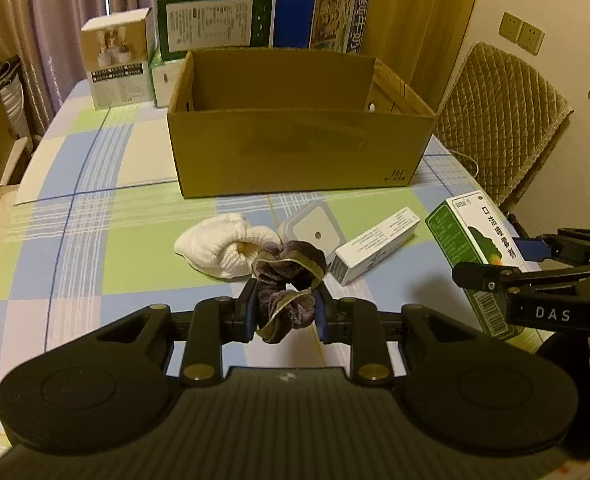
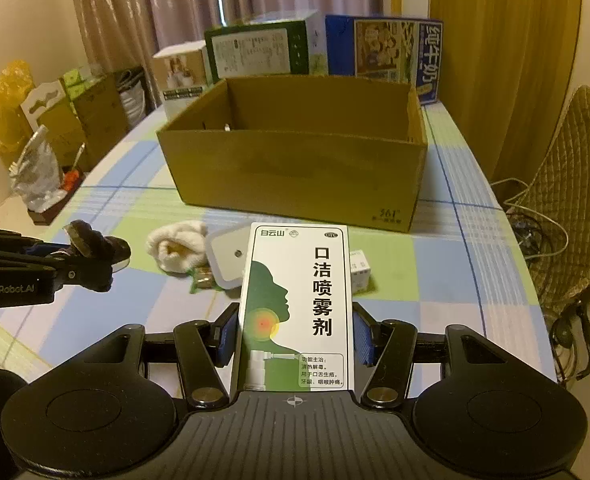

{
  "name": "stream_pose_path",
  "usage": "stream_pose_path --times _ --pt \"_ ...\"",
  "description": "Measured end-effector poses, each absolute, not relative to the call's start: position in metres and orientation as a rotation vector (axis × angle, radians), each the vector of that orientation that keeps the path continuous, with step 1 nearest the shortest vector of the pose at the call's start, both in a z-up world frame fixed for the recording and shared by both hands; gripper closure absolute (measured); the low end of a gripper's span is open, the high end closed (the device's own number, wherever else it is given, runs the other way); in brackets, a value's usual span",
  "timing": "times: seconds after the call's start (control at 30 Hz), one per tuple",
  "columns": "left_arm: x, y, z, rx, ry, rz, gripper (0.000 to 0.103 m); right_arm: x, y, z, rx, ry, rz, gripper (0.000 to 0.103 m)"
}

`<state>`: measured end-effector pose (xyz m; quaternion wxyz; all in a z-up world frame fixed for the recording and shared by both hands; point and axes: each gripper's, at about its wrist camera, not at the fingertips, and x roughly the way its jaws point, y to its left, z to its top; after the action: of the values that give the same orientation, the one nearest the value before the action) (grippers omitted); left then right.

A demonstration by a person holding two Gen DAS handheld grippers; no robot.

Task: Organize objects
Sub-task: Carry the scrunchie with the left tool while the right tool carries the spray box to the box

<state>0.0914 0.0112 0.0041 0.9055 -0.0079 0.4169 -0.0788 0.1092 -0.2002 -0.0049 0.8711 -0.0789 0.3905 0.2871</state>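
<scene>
Right wrist view alone: spray box's [image 2: 295,312] printed face, right gripper [image 2: 295,334] clamping it; left gripper [image 1: 285,304] pinching scrunchie [image 1: 287,280]

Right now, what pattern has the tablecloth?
Blue, green and white checks on the tablecloth; left wrist view.

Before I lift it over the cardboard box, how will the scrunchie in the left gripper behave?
The dark scrunchie looks soft and floppy: its ruffles bulge and droop past the left gripper pads. It is probably very light and may swing. Crumpled fabric should not slip easily, nor roll once dropped in the cardboard box.
</scene>
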Motion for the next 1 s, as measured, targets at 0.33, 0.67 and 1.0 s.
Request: stream_pose_path --times 0.33,0.67,1.0 --pt "0.078 0.003 0.024 -0.001 0.827 -0.162 0.080 0.096 -0.208 0.010 -0.153 0.792 0.610 0.050" --pt "0.087 -0.003 0.031 0.004 0.823 -0.187 0.080 0.108 -0.217 0.016 -0.144 0.804 0.599 0.050" --pt "0.150 0.002 0.071 0.022 0.767 -0.216 0.080 0.171 -0.206 0.064 -0.115 0.756 0.611 0.050"
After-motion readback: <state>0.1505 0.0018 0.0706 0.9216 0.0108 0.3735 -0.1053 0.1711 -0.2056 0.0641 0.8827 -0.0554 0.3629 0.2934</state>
